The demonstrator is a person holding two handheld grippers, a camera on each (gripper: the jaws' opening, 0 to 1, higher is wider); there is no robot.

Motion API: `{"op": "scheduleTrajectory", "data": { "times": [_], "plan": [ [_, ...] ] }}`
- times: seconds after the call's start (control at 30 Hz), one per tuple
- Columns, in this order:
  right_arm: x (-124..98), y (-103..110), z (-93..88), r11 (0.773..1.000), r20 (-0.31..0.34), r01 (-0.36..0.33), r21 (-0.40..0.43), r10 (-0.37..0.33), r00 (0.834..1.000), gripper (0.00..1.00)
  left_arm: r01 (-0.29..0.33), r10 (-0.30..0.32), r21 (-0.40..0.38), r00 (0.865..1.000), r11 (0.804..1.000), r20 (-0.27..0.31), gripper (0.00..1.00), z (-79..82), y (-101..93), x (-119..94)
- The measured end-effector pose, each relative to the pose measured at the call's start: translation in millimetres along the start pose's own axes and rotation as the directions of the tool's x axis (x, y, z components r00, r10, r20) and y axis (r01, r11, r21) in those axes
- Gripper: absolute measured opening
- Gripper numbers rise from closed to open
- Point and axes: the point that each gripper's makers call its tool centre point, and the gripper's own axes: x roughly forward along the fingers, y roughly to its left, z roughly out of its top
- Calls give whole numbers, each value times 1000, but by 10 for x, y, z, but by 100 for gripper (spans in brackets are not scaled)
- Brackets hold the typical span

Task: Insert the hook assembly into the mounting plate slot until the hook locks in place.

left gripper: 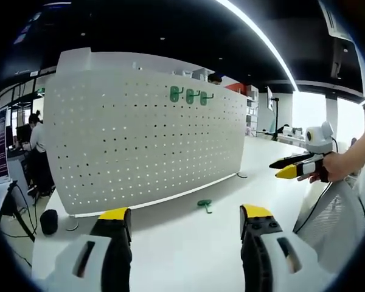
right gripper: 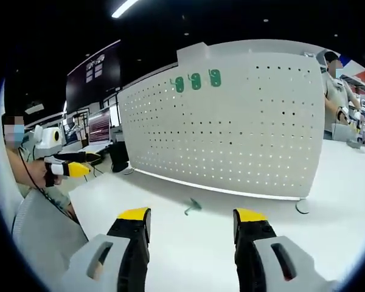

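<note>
A green hook (left gripper: 204,205) is seen lying on the white surface (left gripper: 188,243) before the pegboard (left gripper: 146,140) in a dim office, both grippers' jaws spread, nothing held, no writing legible.

- Left gripper view faces the pegboard (left gripper: 146,134) from its left end, well back.
- Right gripper view faces the same pegboard (right gripper: 231,121) from the right.

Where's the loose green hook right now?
The loose green hook lies flat on the white table, just in front of the pegboard's base, ahead of both open grippers; the right gripper view shows it too.
</note>
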Motion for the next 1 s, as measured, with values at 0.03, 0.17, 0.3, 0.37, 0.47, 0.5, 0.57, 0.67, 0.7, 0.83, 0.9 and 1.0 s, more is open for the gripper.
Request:
{"op": "scheduleTrajectory", "data": {
  "times": [0.03,0.17,0.3,0.37,0.47,0.5,0.57,0.67,0.7,0.83,0.9,1.0],
  "plan": [
    [0,1,-1,1000,1,-1,2,1,1000,53,4,-4,8,1000,1000,6,75,23,-13,0],
    [3,8,-2,1000,-2,-2,-2,2,1000,53,10,-10,22,1000,1000,0,75,36,-20,22],
    [3,23,4,1000,-1,-5,-8,5,1000,53,27,-26,45,999,999,-22,74,34,-23,69],
    [3,22,-1,1000,-4,-5,-7,5,1000,53,40,-38,56,998,998,-43,74,14,-16,100],
    [10,31,-15,1000,-8,-10,-12,10,1000,53,58,-53,65,996,996,-78,75,-29,-10,141],
    [13,40,-18,1000,-9,-14,-13,14,1000,53,60,-54,73,994,995,-91,74,-49,-1,153],
    [17,46,-27,1000,-12,-16,-17,16,1000,53,80,-69,91,990,993,-127,74,-108,10,185],
    [15,46,-28,1000,-13,-17,-17,17,1000,53,97,-83,87,984,992,-156,74,-144,21,220],
    [14,49,-26,1000,-13,-17,-15,17,1000,53,104,-88,90,983,990,-164,73,-149,22,232],
    [13,47,-22,1000,-13,-17,-11,16,1000,53,132,-109,111,974,985,-198,73,-177,10,276],
    [13,49,-26,1000,-14,-18,-11,18,1000,53,151,-122,119,968,981,-219,74,-200,-2,301],
    [12,51,-23,1000,-14,-18,-10,17,1000,52,171,-135,138,961,975,-242,74,-215,-9,341]
  ]
}}
